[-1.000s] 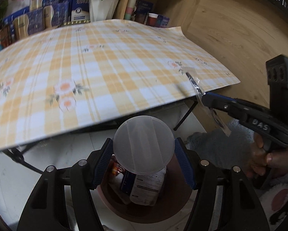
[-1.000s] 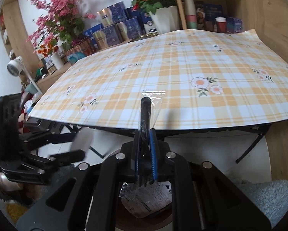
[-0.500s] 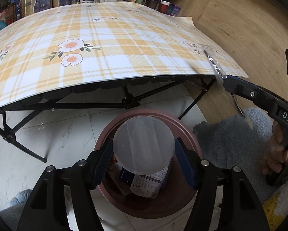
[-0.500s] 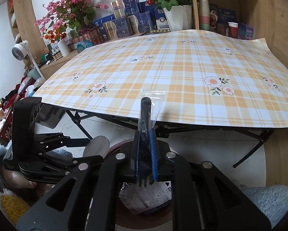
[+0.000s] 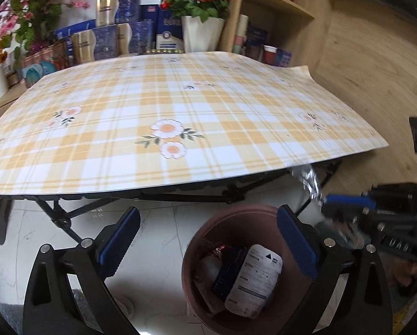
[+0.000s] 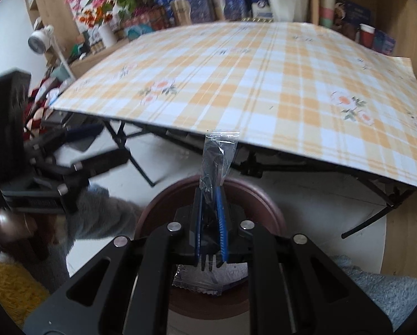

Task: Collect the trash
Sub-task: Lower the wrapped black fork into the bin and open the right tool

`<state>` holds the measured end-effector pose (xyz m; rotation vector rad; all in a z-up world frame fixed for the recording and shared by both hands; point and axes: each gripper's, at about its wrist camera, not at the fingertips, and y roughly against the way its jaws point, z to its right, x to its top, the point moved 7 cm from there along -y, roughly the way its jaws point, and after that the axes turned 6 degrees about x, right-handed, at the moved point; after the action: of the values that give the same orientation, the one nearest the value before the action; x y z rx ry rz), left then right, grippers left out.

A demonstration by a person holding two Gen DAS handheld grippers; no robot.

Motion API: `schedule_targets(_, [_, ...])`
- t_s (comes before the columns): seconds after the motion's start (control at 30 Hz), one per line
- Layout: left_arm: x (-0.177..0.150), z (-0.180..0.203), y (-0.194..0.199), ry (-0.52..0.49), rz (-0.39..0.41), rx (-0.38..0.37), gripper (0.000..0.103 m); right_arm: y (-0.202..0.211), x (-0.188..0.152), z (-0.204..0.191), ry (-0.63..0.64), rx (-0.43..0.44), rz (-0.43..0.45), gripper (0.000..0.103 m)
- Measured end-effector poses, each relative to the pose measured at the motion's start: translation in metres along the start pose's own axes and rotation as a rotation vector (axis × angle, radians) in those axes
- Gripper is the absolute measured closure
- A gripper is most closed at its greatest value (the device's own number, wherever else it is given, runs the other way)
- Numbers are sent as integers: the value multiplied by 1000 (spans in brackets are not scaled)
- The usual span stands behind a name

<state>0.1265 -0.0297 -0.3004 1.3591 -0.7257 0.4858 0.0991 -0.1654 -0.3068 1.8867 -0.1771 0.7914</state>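
A: So, nearest the lens in the left wrist view, what is the left gripper (image 5: 207,237) doing?

B: Its jaws are spreading apart with nothing between the blue pads (image 5: 118,238). Just past them, at lower right of the frame, stands a brown bin (image 5: 193,290) on the pale floor (image 5: 158,231), with trash in it: a white labelled packet (image 5: 253,282) lying against a dark blue one (image 5: 229,273).

A: And the right gripper (image 6: 210,195)?

B: Clenched on a clear plastic wrapper (image 6: 218,153) with a dark utensil inside; the wrapper sticks up at frame centre in the right wrist view, over the bin's rim. Fork-like tines show below the pads. A crinkled packet lies in the bin beneath.

A: Farther back?

B: A folding table with a yellow plaid, flowered cloth (image 5: 180,106) fills the middle. Behind it, at the top of the frame, blue boxes (image 5: 130,33), a white pot of red roses (image 5: 200,19) and wooden shelves (image 5: 278,2).
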Motion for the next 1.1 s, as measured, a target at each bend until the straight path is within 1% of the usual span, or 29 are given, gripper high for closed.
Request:
schedule_targets(0.07, [1, -4, -2, 16, -5, 9, 7, -7, -4, -1, 2, 1, -33, 89])
schedule_targets(0.2, [1, -8, -3, 34, -7, 15, 7, -15, -9, 1, -4, -1, -70, 89])
schedule_targets(0.6, [-2, -15, -4, 61, -14, 25, 7, -17, -11, 9, -27, -24, -87, 88])
schedule_targets(0.63, [-2, -16, -5, 66, -15, 27, 7, -18, -11, 10, -29, -29, -89, 85])
schedule_targets(0.7, [-2, -18, -6, 73, -17, 28, 7, -16, -10, 11, -33, -37, -82, 62])
schedule_targets(0.73, [-2, -19, -6, 77, -17, 30, 7, -15, -9, 11, -32, -36, -76, 47])
schedule_targets(0.8, [-3, -20, -5, 80, -18, 30, 7, -13, -7, 11, -26, -48, -61, 38])
schedule_targets(0.87, [-3, -21, -5, 80, -19, 32, 7, -12, -6, 13, -29, -60, -59, 23])
schedule_targets(0.97, [-3, -20, -5, 78, -19, 33, 7, -12, -6, 18, -46, -79, -58, 16])
schedule_targets(1.1, [-3, -20, -5, 78, -21, 35, 7, -11, -6, 25, -74, -96, -57, 12])
